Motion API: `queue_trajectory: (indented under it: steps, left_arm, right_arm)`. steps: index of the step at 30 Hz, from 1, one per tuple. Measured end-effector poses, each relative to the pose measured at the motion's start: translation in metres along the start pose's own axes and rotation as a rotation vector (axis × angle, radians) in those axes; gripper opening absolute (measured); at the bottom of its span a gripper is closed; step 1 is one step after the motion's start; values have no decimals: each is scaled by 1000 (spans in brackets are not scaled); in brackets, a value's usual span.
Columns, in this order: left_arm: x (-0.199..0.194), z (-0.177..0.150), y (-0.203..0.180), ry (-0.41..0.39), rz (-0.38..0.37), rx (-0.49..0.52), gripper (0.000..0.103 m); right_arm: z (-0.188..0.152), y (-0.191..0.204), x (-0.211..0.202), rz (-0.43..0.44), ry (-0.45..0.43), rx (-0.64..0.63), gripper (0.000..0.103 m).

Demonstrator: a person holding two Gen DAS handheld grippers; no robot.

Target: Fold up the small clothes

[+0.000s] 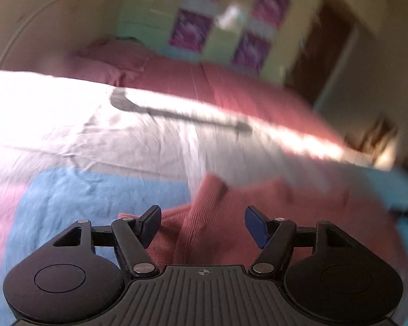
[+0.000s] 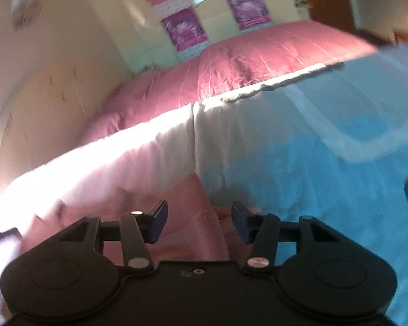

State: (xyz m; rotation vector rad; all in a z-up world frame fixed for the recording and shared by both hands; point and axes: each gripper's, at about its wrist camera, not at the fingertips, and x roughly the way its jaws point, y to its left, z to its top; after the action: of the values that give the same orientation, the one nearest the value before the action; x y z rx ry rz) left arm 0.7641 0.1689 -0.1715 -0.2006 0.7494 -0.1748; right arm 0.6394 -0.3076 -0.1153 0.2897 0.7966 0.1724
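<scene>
A small pink knitted garment [image 1: 212, 217] lies rumpled on the bed's blue, white and pink cover [image 1: 76, 195]. In the left wrist view my left gripper [image 1: 202, 224] stands open right over it, with the knit showing between the blue pads and neither pad pressing on it. The right wrist view shows the same pink garment [image 2: 193, 225] under my right gripper [image 2: 200, 221], which is also open, its pads apart on either side of a fold of the knit. Both views are blurred.
The cover [image 2: 326, 179] turns white farther back, then a dark pink bedspread [image 2: 258, 57] runs to the wall. A pink pillow [image 1: 108, 57] lies at the far left. A cupboard with purple panels [image 1: 193, 27] and a brown door [image 1: 323, 51] stand behind the bed.
</scene>
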Motion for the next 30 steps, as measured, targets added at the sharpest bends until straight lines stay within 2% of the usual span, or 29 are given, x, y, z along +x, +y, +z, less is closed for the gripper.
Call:
queue_trajectory:
  steps: [1, 2, 3, 4, 5, 6, 7, 8, 9, 10, 12, 16, 19, 20, 21, 22, 23, 24, 25, 26, 27, 28, 30]
  left_arm:
    - [5, -1, -7, 28, 16, 58, 59]
    - [11, -2, -15, 46, 37, 120, 48]
    - [11, -5, -21, 41, 43, 159, 35]
    - [9, -6, -25, 20, 34, 178, 11]
    - [1, -8, -29, -42, 40, 179, 11]
    - [-10, -11, -31, -121, 50, 174, 11]
    - [-23, -14, -32, -201, 53, 157, 11]
    - [-31, -16, -32, -251, 69, 140, 11]
    - [-30, -17, -30, -257, 99, 120, 11]
    - [-22, -16, -25, -222, 105, 80, 11]
    - [-15, -15, -18, -198, 102, 21, 11]
    - [-11, -14, -25, -166, 139, 71, 11]
    - [9, -17, -21, -73, 144, 58, 12]
    - [9, -16, -20, -77, 143, 61, 14]
    - [10, -17, -21, -75, 144, 64, 17]
    - [9, -17, -21, -75, 152, 71, 28]
    - [6, -17, -22, -82, 174, 71, 44]
    - [-4, -17, -26, -101, 209, 78, 51]
    - [-14, -17, -35, -136, 207, 97, 59]
    - [-20, -17, -45, -153, 161, 116, 59]
    - [-20, -17, -62, -139, 99, 146, 59]
    - [-15, -18, -83, -114, 46, 193, 60]
    - [-2, -21, -123, -74, -30, 254, 60]
  right_arm:
    - [3, 4, 7, -37, 19, -53, 49]
    - [0, 12, 16, -74, 45, -121, 46]
    - [1, 14, 18, -87, 56, -168, 38]
    - [-2, 20, 16, -99, 52, -217, 24]
    - [-4, 26, 17, -102, 41, -266, 9]
    - [-4, 32, 14, -118, 21, -297, 9]
    - [-6, 40, 5, -129, -37, -335, 9]
    - [-7, 46, -6, -118, -108, -364, 9]
    - [-8, 50, -15, -116, -164, -382, 9]
    - [-8, 49, -15, -136, -181, -381, 9]
    - [-6, 41, -4, -161, -145, -355, 8]
    - [-7, 38, 1, -159, -129, -341, 9]
    - [-11, 30, 19, -188, -50, -321, 9]
    - [-12, 29, 23, -192, -28, -319, 10]
    - [-12, 30, 26, -195, -17, -314, 13]
    - [-9, 31, 26, -198, -7, -299, 16]
    - [-5, 32, 21, -218, 0, -279, 28]
    - [-3, 36, 15, -247, -13, -274, 42]
    - [-3, 43, 5, -273, -62, -283, 46]
    - [-6, 53, -6, -236, -108, -292, 46]
    - [-9, 63, -11, -167, -110, -296, 40]
    - [-14, 77, -8, -98, -79, -310, 37]
    - [-28, 113, 10, -8, -6, -366, 24]
